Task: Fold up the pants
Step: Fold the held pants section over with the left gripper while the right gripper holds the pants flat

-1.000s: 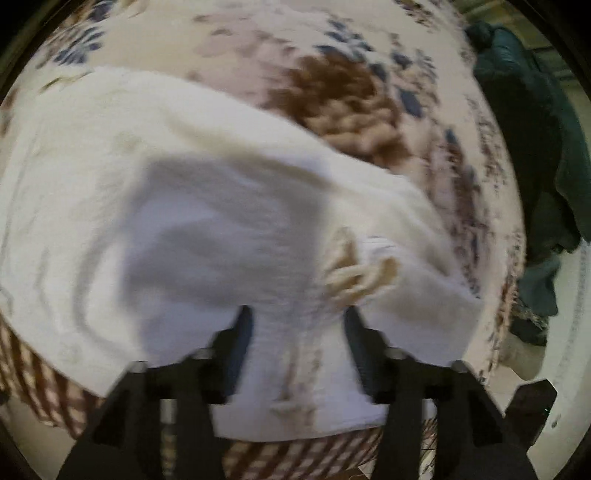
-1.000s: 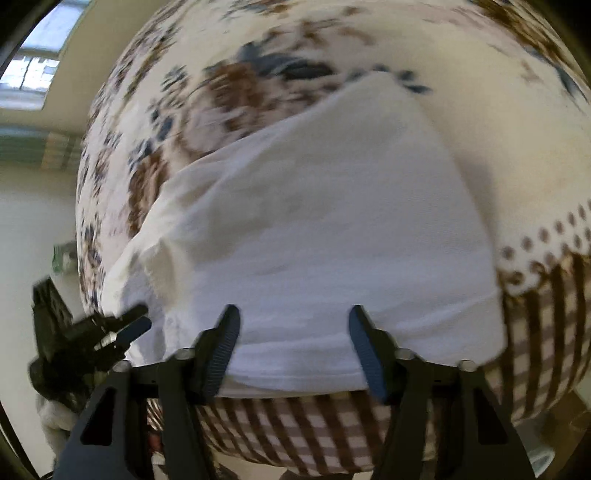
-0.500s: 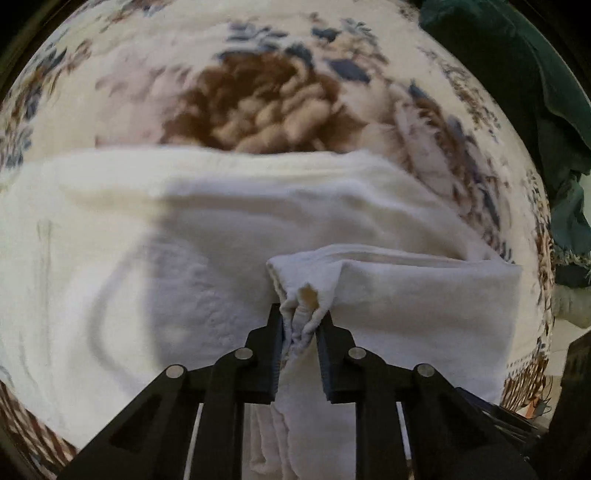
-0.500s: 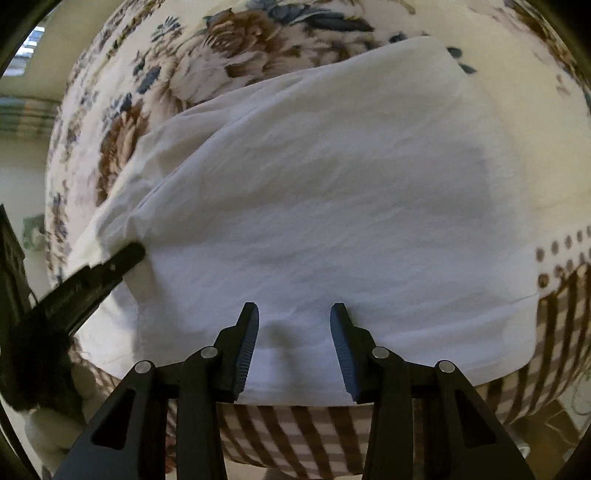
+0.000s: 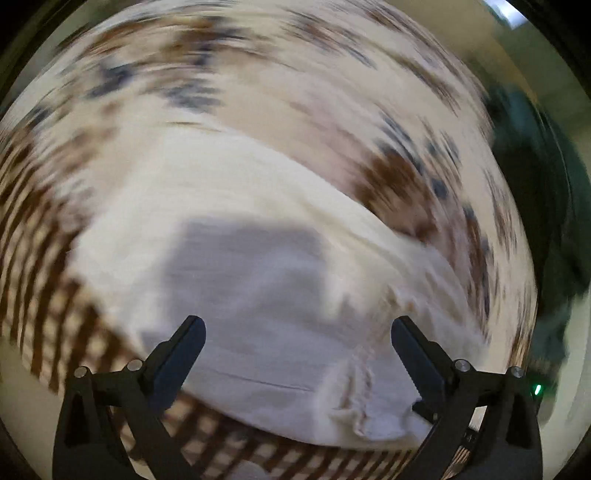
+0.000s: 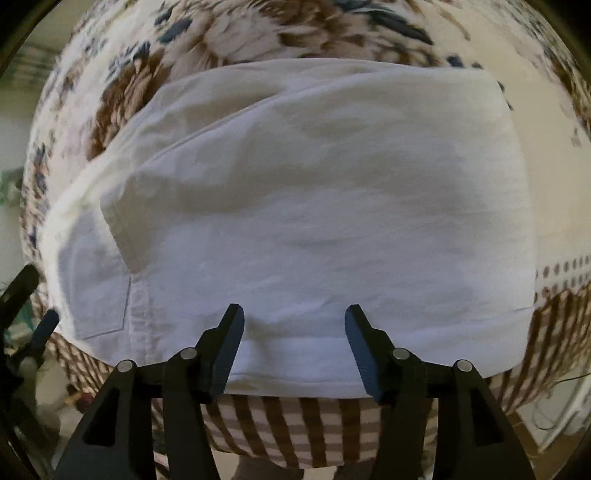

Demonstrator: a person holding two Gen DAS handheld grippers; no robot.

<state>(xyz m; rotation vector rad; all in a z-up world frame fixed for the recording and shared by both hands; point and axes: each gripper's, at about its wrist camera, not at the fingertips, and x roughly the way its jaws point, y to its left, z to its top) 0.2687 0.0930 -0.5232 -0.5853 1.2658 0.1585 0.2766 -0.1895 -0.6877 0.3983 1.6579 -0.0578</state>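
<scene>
White pants (image 6: 303, 206) lie folded into a wide rectangle on a floral bedspread (image 6: 236, 33); a back pocket and seam show at the left. In the blurred left wrist view the pants (image 5: 251, 280) fill the middle, with a frayed hem near the lower right. My left gripper (image 5: 297, 339) is wide open and empty above the near edge of the pants. My right gripper (image 6: 294, 325) is open and empty, fingertips over the near folded edge.
The bedspread (image 5: 332, 74) has a brown checked border (image 6: 280, 428) hanging over the near edge. Dark green clothing (image 5: 546, 206) lies at the far right. The other gripper's black finger (image 6: 40, 328) shows at the left edge.
My left gripper has let go of the pinched cloth, opened wide and pulled back fast. My right gripper has opened wider. The pants now lie flatter.
</scene>
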